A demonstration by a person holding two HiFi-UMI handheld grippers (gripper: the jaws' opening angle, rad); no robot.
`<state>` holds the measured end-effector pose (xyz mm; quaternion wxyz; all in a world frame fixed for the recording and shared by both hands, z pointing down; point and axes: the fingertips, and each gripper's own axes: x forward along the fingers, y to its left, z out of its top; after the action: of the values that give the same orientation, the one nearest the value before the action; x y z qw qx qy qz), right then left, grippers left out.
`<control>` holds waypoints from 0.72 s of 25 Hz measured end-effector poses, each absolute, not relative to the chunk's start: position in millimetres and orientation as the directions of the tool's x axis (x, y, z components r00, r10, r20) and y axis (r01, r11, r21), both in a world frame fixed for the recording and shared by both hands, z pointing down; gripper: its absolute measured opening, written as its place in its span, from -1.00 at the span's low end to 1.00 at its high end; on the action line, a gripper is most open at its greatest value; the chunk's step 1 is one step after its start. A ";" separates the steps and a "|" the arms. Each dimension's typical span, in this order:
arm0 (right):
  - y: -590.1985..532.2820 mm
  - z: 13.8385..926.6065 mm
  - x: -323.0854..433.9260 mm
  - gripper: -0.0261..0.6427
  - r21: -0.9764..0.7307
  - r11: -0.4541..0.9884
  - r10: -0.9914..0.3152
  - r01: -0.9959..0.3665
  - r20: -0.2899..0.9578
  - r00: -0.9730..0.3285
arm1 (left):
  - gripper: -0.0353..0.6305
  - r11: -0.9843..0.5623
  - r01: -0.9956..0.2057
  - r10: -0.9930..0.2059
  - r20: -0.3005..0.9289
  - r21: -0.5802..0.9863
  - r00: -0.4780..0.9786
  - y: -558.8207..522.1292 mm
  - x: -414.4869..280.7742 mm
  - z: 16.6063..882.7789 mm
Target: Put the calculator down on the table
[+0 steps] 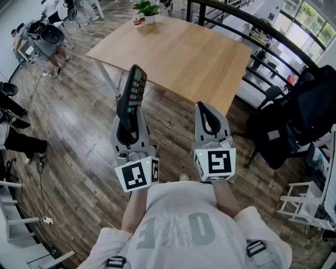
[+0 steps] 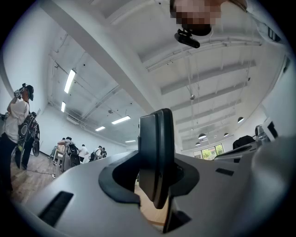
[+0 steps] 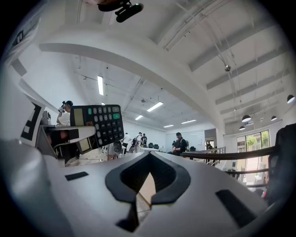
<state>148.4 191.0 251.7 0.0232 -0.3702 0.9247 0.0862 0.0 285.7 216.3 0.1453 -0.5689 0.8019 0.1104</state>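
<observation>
- Black calculator (image 1: 132, 94), clamped edge-on in left tongs (image 1: 128, 125), is held short of the wooden surface (image 1: 184, 58), awaiting placement.
- Right tongs (image 1: 210, 122) beside the calculator: closed, empty.

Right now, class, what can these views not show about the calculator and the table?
Calculator display: head view, seen at a steep slant; right gripper view, too small to read.
Its keys: left gripper view shows only its edge.
Small red item beside the plant on the table: head view, too small to identify.
</observation>
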 end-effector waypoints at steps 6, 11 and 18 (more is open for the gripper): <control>182.8 254.7 153.9 -0.87 0.156 0.697 -0.694 -0.700 -0.101 -0.713 | -0.53 0.320 -0.948 -0.886 -0.351 0.011 -0.303 278.6 3.2 218.8; 174.4 255.9 157.7 -0.87 0.143 0.710 -0.683 -0.690 -0.099 -0.724 | -0.53 0.329 -0.944 -0.886 -0.343 0.014 -0.313 271.6 -0.2 219.9; 160.4 264.9 164.5 -0.87 0.092 0.746 -0.651 -0.660 -0.110 -0.751 | -0.53 0.355 -0.935 -0.882 -0.328 0.014 -0.339 259.6 -6.9 228.8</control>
<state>164.5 160.4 264.9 0.0352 -0.3510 0.9336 0.0627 -6.9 259.6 228.8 0.1332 -0.5592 0.8121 0.1002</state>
